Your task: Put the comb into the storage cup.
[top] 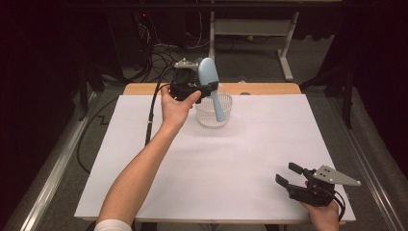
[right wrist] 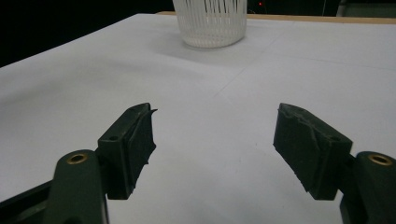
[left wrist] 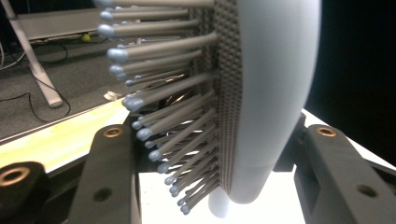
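Left tongs [top: 208,89]: held up over the far part of the tabletop by the person's left hand [top: 175,107], clamped on a pale blue hairbrush [top: 211,89].
Grip, left gripper view: the two black jaws stand on either side of the hairbrush [left wrist: 271,93], just above where the head narrows into the handle; one presses on the smooth back, the other sits on the bristle side.
Hairbrush: nearly upright and a little tilted, head up, handle down; the bristles [left wrist: 159,107] are grey pins with rounded tips set in a dotted cushion.
Handle end: in the high view it hangs over the mouth of the basket [top: 213,114]; whether it touches the rim or goes inside, I cannot tell.
Basket: small, round, white, with slotted walls [right wrist: 210,23]; it stands on the white sheet near the far edge of the tabletop [top: 240,159].
Right tongs [top: 288,175]: low at the near right corner of the tabletop, in the person's right hand [top: 323,215], well apart from the basket.
Right jaws: spread apart, with bare white sheet between them; the black pads [right wrist: 140,144] look worn and torn at their edges.
Cable [top: 151,113]: black, trailing down from the left tongs across the left part of the tabletop.
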### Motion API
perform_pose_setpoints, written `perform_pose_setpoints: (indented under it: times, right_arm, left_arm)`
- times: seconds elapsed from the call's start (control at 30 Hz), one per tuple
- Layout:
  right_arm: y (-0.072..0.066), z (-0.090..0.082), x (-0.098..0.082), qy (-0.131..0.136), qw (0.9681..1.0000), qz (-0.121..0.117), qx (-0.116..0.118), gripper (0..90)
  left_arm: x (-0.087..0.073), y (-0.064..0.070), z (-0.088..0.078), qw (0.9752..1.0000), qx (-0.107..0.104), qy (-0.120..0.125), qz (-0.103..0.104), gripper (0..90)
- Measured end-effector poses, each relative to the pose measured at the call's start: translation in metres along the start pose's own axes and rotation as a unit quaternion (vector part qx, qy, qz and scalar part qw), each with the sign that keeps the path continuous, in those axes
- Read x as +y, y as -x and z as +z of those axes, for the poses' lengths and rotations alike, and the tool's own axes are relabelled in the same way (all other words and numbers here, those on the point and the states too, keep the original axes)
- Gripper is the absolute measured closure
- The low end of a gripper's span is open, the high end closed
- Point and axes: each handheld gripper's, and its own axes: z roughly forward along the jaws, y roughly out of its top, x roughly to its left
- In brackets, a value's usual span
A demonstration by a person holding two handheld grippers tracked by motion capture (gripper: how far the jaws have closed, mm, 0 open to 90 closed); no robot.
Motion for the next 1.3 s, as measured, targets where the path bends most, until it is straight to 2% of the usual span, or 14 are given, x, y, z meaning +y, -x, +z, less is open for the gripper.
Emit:
perform_pose_setpoints:
  times: [0.27, 0.6, 0.9, 1.1, 1.3]
  right_arm:
    - [0.0, 0.0, 0.0, -0.002, 1.0, 0.001, 0.002, 29.1]
    - [0.001, 0.0, 0.0, 0.0, 1.0, 0.002, 0.004, 29.1]
    - [0.001, 0.0, 0.0, 0.0, 1.0, 0.004, 0.005, 29.1]
    - [0.001, 0.0, 0.0, 0.0, 1.0, 0.005, 0.004, 29.1]
    - [0.001, 0.0, -0.001, 0.0, 1.0, 0.005, 0.004, 29.1]
  left_arm:
    - [0.004, -0.006, 0.009, 0.9998, 0.02, -0.006, -0.003, 50.1]
    - [0.011, -0.008, 0.019, 0.9998, 0.012, -0.003, -0.017, 50.0]
    - [0.014, -0.004, 0.02, 0.9999, 0.005, -0.004, -0.012, 50.0]
    - [0.02, -0.005, 0.019, 0.9998, 0.009, 0.006, -0.015, 50.0]
    - [0.023, -0.008, 0.023, 0.9997, 0.021, 0.002, -0.012, 50.0]
